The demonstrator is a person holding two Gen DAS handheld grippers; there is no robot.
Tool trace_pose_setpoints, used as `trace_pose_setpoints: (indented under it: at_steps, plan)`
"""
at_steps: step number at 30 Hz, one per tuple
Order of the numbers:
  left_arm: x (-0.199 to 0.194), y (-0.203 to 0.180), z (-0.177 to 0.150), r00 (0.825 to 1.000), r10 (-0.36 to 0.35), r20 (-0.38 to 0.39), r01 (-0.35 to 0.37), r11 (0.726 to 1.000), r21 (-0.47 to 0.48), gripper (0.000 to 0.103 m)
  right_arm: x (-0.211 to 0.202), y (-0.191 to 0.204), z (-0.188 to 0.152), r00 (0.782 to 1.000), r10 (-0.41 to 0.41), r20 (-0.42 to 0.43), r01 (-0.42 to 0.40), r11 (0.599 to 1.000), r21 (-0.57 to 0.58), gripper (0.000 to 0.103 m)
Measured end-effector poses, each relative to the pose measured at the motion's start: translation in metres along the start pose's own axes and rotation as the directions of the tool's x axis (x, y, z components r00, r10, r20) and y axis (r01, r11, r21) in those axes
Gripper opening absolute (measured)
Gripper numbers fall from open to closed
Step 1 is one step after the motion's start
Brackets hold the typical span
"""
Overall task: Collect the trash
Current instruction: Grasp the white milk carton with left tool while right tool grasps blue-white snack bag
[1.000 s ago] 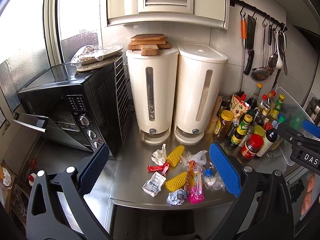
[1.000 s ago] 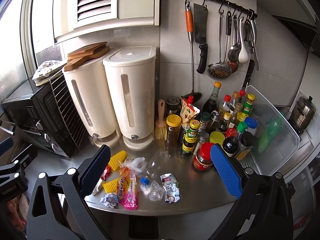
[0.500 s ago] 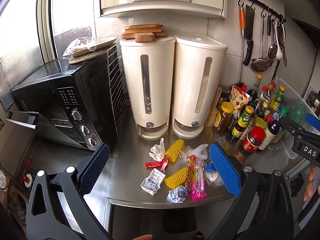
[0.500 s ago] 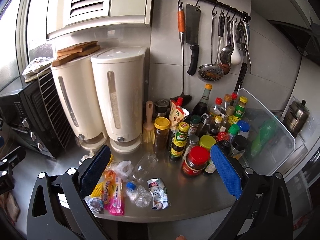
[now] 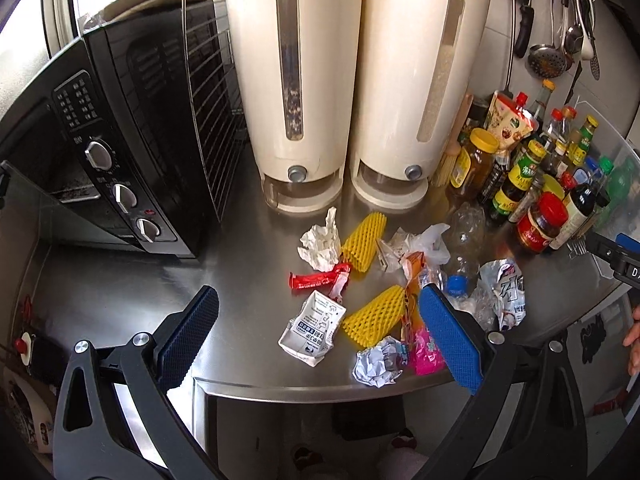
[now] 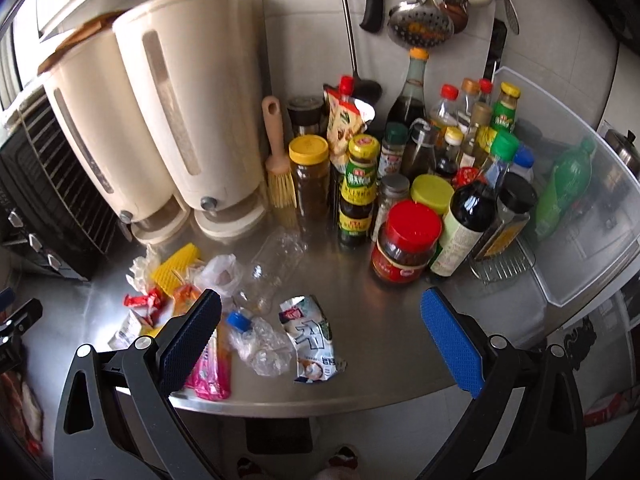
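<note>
Trash lies on the steel counter (image 5: 120,296): a white crumpled tissue (image 5: 320,242), two yellow foam nets (image 5: 366,246) (image 5: 374,316), a red wrapper (image 5: 316,280), a white sachet (image 5: 314,328), a foil ball (image 5: 376,362), a pink wrapper (image 5: 426,350), a crushed clear bottle with blue cap (image 5: 460,252) and a white-green packet (image 5: 504,292). My left gripper (image 5: 316,336) is open above the sachet and the near net. My right gripper (image 6: 320,340) is open over the packet (image 6: 312,338) and crushed plastic (image 6: 260,344). Both are empty.
A black toaster oven (image 5: 120,140) stands at the left. Two cream grain dispensers (image 5: 296,80) (image 5: 416,88) stand behind the trash. Sauce bottles and jars (image 6: 408,240) crowd the right, with a clear bin (image 6: 580,216) beyond. Utensils (image 6: 420,20) hang on the wall.
Both grippers have moved forward and down toward the counter, so the trash is nearer and larger. Both stay open and empty.
</note>
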State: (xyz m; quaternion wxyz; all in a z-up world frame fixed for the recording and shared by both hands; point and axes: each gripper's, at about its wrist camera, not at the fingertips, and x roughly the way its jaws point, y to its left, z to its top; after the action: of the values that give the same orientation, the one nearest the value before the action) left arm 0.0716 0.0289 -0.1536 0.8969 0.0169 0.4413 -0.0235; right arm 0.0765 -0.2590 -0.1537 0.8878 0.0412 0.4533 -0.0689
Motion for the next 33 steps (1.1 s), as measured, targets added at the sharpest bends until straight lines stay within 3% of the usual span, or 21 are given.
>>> trace_pose_setpoints:
  at_steps: [6, 16, 19, 33]
  plan:
    - [0.045, 0.008, -0.018, 0.997, 0.007, -0.082, -0.005, 1.0, 0.017, 0.095, 0.05, -0.006, -0.023, 0.994, 0.026, -0.105, -0.026, 1.0, 0.002, 0.098]
    - [0.092, 0.009, -0.047, 0.987, -0.005, -0.163, 0.024, 0.993, 0.115, 0.09, 0.093, -0.003, -0.044, 0.987, 0.026, -0.16, -0.036, 0.998, -0.057, 0.072]
    - [0.11, 0.009, -0.054, 0.979, -0.004, -0.202, 0.032, 0.99, 0.14, 0.085, 0.104, -0.001, -0.051, 0.983, 0.029, -0.181, -0.047, 0.995, -0.092, 0.072]
    - [0.158, 0.011, -0.067, 0.954, -0.021, -0.3, 0.084, 0.976, 0.199, 0.08, 0.15, 0.003, -0.071, 0.959, 0.049, -0.28, -0.089, 0.987, -0.131, 0.065]
